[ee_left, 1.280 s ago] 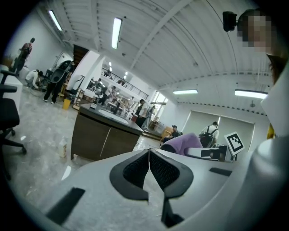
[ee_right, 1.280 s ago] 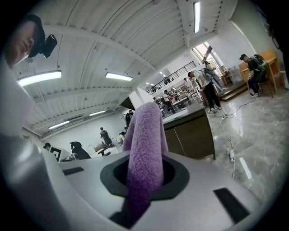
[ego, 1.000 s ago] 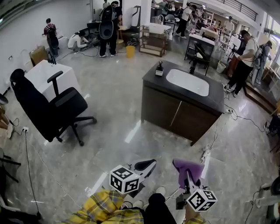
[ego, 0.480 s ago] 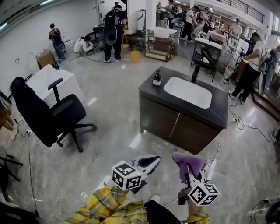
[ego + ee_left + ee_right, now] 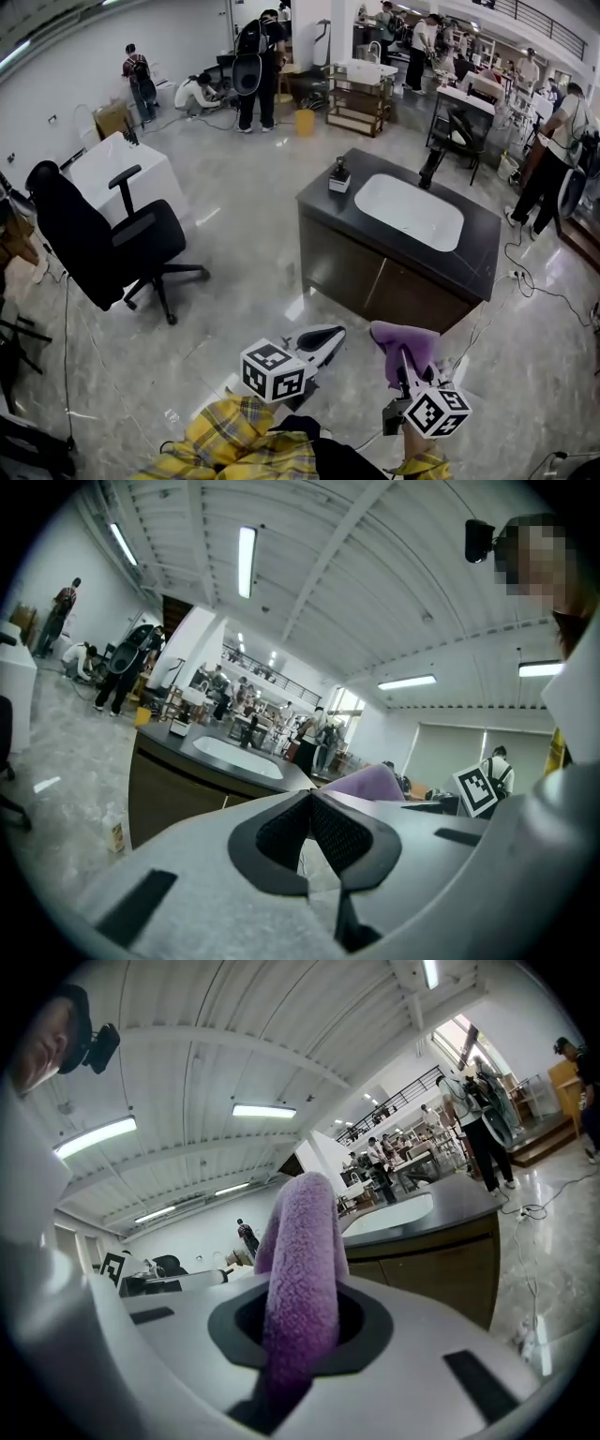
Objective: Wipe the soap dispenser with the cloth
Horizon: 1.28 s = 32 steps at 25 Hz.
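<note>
Soap dispenser (image 5: 338,174): small pump bottle, dark top, upright on vanity counter (image 5: 473,255), just left of sink basin (image 5: 410,212), well apart from both grippers. Prob light, rigid, tippy, slick if wet; steady by body, not pump head. Cloth (image 5: 403,341): purple, soft, limp, folded wad pinched in right gripper (image 5: 404,367), sticks out past tips. Left gripper (image 5: 322,339): jaws pressed together, nothing between.

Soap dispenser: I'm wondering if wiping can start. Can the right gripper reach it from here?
Probably not yet. The soap dispenser sits on the counter, well beyond the right gripper and its purple cloth; only open floor lies between.
</note>
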Each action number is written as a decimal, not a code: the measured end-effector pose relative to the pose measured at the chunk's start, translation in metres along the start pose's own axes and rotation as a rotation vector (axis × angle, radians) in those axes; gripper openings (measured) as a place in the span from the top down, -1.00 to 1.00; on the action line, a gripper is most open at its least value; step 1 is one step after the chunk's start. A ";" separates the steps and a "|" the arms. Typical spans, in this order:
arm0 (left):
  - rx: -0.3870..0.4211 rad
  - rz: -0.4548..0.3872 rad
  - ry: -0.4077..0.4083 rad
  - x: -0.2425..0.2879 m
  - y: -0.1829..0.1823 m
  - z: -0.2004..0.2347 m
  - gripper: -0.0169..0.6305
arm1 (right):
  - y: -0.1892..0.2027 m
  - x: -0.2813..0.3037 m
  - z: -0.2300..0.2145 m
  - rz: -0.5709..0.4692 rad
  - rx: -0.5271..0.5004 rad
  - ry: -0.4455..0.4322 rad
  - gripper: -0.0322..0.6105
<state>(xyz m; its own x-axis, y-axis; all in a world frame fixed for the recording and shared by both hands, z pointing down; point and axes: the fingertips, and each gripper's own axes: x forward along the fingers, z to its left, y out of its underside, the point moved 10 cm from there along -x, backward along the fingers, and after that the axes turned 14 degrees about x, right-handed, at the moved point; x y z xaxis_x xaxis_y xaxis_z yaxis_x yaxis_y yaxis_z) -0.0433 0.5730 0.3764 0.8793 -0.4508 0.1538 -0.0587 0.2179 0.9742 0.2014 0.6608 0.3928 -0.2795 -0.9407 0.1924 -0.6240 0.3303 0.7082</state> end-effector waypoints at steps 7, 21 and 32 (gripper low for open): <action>-0.015 -0.004 0.004 0.028 -0.004 0.044 0.93 | -0.010 0.041 -0.013 0.032 0.002 0.015 0.79; 0.053 0.015 0.095 0.078 -0.035 0.192 0.93 | -0.033 0.186 0.002 0.012 0.009 0.081 0.79; 0.039 0.010 0.066 0.070 -0.047 0.298 0.93 | -0.037 0.295 0.035 0.040 -0.024 0.046 0.79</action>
<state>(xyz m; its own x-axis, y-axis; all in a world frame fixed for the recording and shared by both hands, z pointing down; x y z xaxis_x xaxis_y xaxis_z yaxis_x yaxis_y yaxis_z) -0.1196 0.2727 0.3903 0.9078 -0.3904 0.1531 -0.0846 0.1872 0.9787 0.1164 0.3735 0.3993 -0.2694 -0.9295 0.2518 -0.5948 0.3663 0.7155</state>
